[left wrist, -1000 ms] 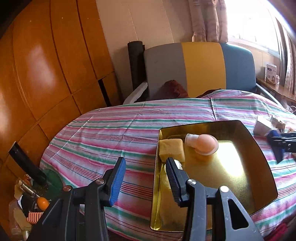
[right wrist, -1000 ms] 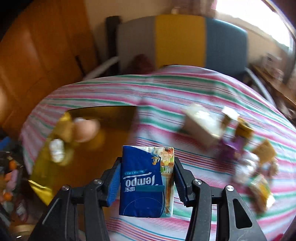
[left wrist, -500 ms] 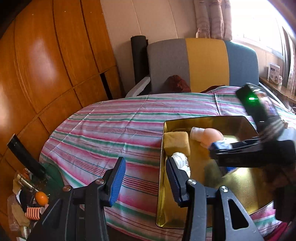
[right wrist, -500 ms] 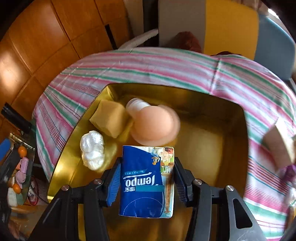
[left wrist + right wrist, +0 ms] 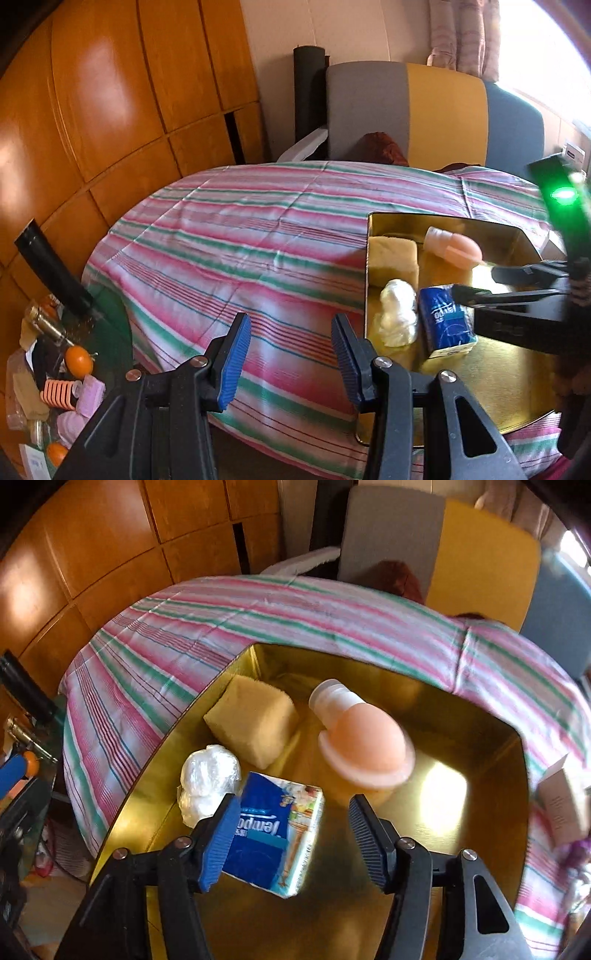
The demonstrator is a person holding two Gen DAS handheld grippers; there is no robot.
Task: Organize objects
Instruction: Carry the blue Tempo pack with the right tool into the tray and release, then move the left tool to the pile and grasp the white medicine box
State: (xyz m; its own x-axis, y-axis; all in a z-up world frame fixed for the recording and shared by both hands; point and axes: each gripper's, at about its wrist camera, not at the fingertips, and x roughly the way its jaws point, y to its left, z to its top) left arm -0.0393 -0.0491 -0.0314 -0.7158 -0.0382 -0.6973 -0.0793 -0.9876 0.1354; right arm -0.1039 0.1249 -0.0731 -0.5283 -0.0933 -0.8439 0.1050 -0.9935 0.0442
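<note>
Tissue pack let go into the gold tray

The right gripper (image 5: 293, 836) hung over the tray (image 5: 461, 849), its jaws opening; the tissue pack (image 5: 275, 836) lay tilted between them, its blue end by the left pad, clear of the right one; it sat just beside the white bundle (image 5: 208, 781), near the sponge (image 5: 253, 725) and the peach bottle (image 5: 364, 749). The left gripper (image 5: 291, 360) waited over the striped cloth (image 5: 240, 236), fingers part open, holding nothing. Done well, I judged, the jaws should spread fully before lifting straight up, lest a pad drag the pack; the bundle was close enough to be nudged.
</note>
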